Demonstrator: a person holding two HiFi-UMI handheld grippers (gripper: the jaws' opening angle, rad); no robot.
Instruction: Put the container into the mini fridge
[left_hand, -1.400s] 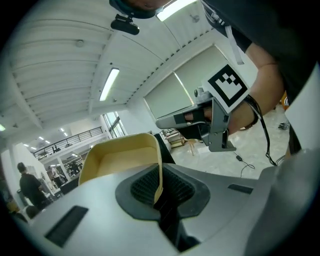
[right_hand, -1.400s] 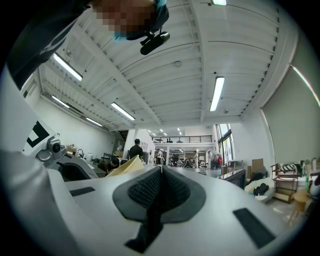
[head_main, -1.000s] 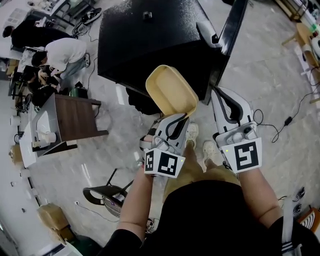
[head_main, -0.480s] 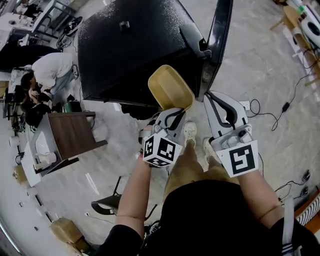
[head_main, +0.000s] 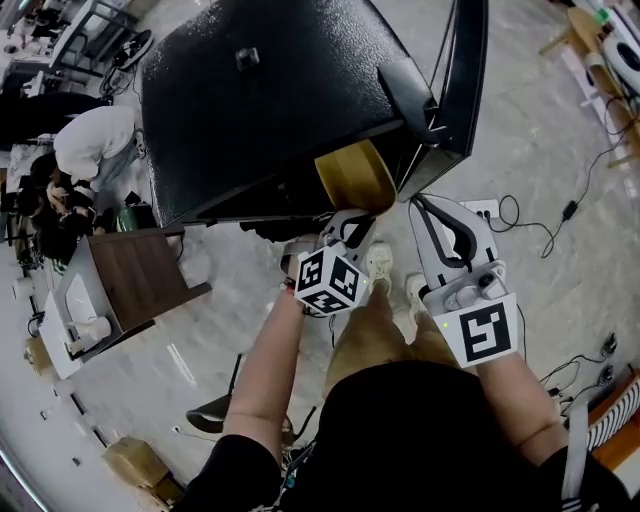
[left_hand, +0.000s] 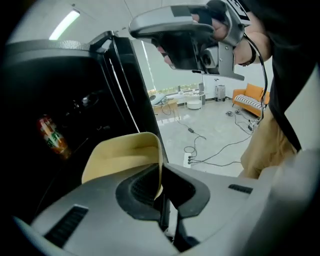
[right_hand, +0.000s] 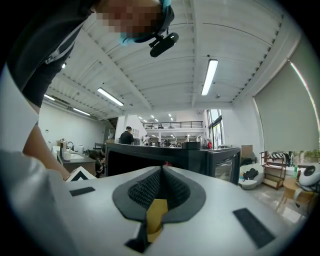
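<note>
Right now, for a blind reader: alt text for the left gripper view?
The left gripper pinches the rim of a tan container at the dark mouth of the open mini fridge; a red and green item sits inside.

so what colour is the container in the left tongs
The container is plain pale yellow, with no pattern; the left gripper view shows it best.

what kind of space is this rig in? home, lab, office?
Probably an open-plan lab or workshop office, not a home: high ceiling with strip lights and a mezzanine rail, cables and a power strip loose on the stone floor, people at desks.
</note>
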